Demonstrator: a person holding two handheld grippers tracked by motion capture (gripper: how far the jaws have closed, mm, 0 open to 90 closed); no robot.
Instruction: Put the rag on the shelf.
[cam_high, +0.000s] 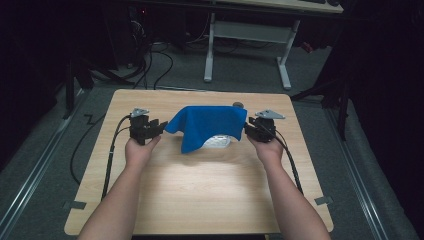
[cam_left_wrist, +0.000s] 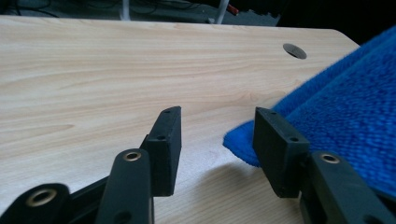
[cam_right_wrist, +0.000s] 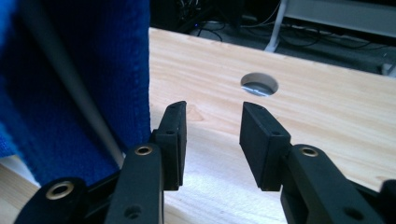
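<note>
A blue cloth is draped over a whitish object in the middle of the wooden table. My left gripper sits just off the cloth's left corner, jaws open. In the left gripper view the cloth's corner lies against the inner side of the right-hand jaw of my left gripper, and no pad presses on it. My right gripper stands open at the cloth's right edge. In the right gripper view the cloth hangs beside the left-hand jaw of my right gripper, with bare table in the gap.
A round cable hole is in the tabletop just behind the cloth, also seen as the hole beyond my right jaws. A white-legged desk stands on the floor behind the table. Cables trail from both grippers toward the near edge.
</note>
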